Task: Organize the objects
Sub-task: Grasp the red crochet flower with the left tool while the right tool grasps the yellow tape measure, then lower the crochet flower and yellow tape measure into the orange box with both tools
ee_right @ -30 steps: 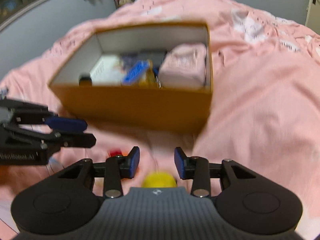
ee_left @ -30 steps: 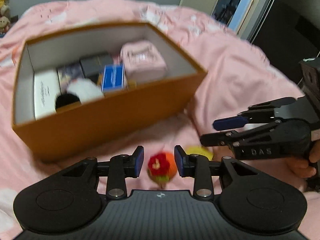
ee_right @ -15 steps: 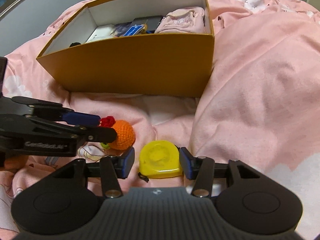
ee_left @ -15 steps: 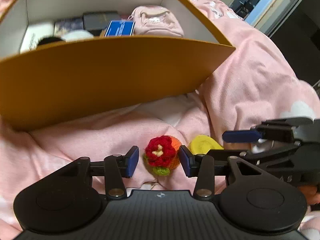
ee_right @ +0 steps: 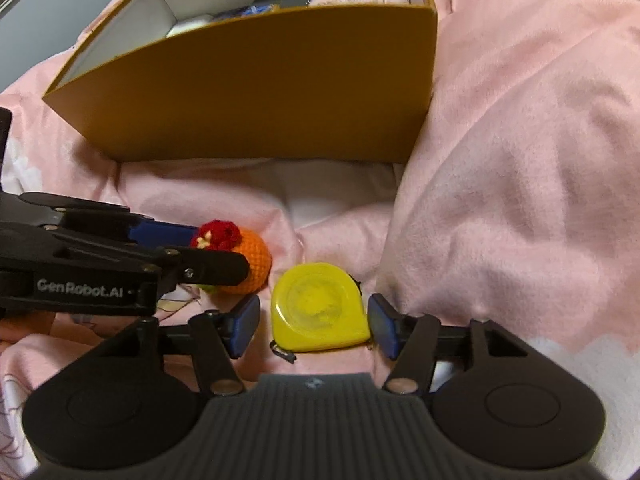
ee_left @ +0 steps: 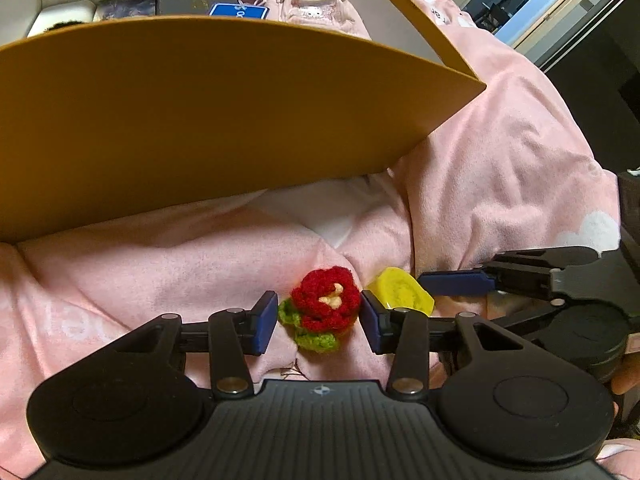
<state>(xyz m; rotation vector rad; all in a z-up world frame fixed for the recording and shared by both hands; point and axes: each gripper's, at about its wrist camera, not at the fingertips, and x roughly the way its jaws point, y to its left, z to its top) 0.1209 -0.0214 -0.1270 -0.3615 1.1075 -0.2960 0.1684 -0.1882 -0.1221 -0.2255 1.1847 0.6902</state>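
Observation:
A crocheted orange ball with a red flower and green leaves (ee_left: 325, 306) lies on the pink blanket. My left gripper (ee_left: 319, 322) is open, its jaws on either side of the ball, not touching it. The ball also shows in the right wrist view (ee_right: 240, 258). A yellow tape measure (ee_right: 318, 307) lies beside it, also seen in the left wrist view (ee_left: 400, 290). My right gripper (ee_right: 314, 326) is open with its jaws around the tape measure. An orange cardboard box (ee_left: 208, 112) stands just behind, also in the right wrist view (ee_right: 272, 84).
The box holds a pink pouch (ee_left: 316, 4), a blue card (ee_left: 238, 11), dark cases and a white item. The pink blanket (ee_right: 520, 152) rises in a thick fold on the right. A doorway (ee_left: 560, 4) is at the far right.
Both grippers have come down low towards the blanket and forward. The crocheted ball now sits between the left jaws and the tape measure between the right jaws. The box looms closer.

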